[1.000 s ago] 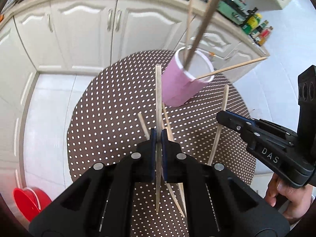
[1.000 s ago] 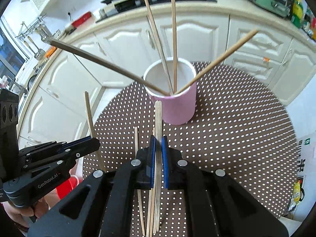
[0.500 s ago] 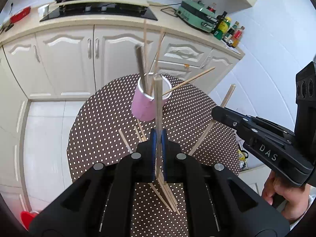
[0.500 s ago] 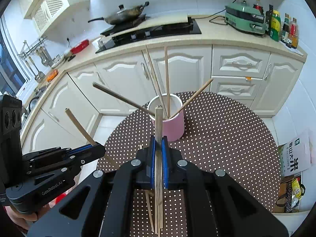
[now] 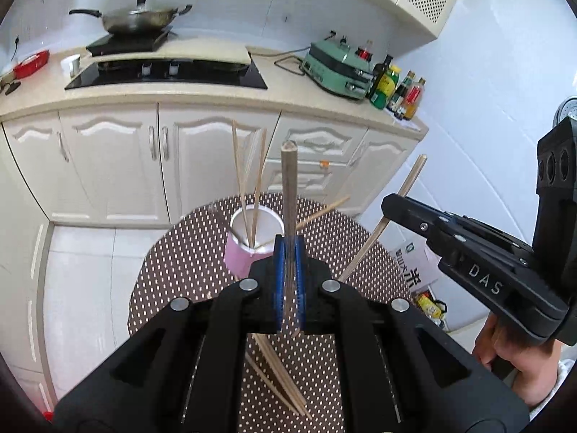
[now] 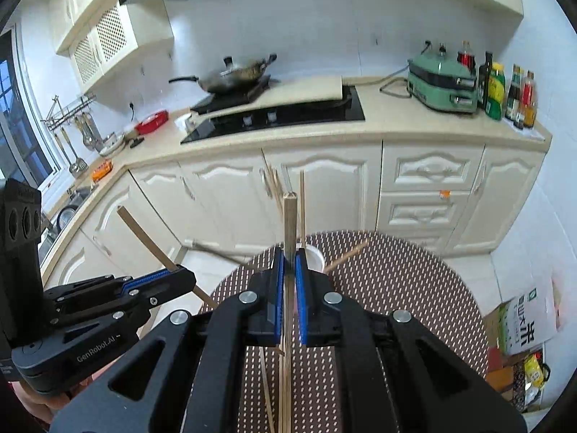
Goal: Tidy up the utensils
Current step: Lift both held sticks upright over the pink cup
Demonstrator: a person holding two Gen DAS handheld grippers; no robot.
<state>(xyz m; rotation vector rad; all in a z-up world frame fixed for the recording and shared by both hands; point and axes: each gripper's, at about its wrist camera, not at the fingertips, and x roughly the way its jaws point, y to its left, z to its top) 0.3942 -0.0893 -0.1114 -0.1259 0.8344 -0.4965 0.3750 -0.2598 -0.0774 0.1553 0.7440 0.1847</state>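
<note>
Chopsticks stand upright, one (image 5: 289,195) clamped in the left tongs (image 5: 289,281), one (image 6: 289,231) seemingly clamped in the right tongs (image 6: 289,296).

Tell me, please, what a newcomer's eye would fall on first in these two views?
Probably the single chopstick standing upright, clamped in the left hand-held gripper, with the right hand-held gripper pinching its own chopstick the same way. Next comes the pink cup on the brown polka-dot table, bristling with chopsticks, and more of them lying loose on the cloth close to the camera.
</note>
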